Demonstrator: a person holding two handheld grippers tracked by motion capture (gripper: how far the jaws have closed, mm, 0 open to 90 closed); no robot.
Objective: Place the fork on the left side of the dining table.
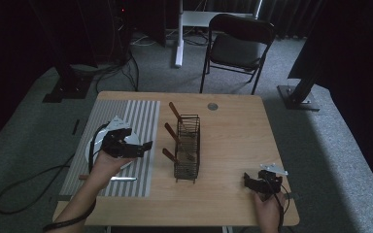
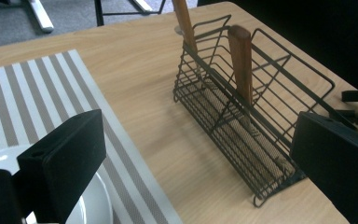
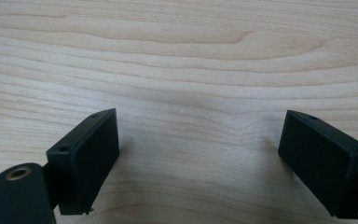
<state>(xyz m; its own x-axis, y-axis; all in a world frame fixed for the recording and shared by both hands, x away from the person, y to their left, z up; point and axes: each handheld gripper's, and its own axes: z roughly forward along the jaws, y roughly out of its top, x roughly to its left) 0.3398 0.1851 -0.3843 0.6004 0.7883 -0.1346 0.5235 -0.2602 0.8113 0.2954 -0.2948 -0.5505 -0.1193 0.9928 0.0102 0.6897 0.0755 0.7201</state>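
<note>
A black wire basket (image 1: 187,148) stands mid-table, and three wooden-handled utensils (image 1: 170,133) lean out of it to the left. My left gripper (image 1: 138,141) hovers open above a white plate (image 1: 93,149) on a striped placemat (image 1: 136,114), and its jaws face the basket. In the left gripper view, the basket (image 2: 242,107) and two wooden handles (image 2: 240,60) lie ahead, with nothing between the open jaws of my left gripper (image 2: 198,172). My right gripper (image 1: 248,180) rests low near the front right corner. It stands open over bare wood, as the right gripper view shows (image 3: 198,158).
A knife (image 1: 121,178) with a wooden handle lies on the placement's front edge. A small round grey disc (image 1: 212,106) sits near the table's far edge. A black chair (image 1: 240,46) and stand bases are on the carpet beyond the table.
</note>
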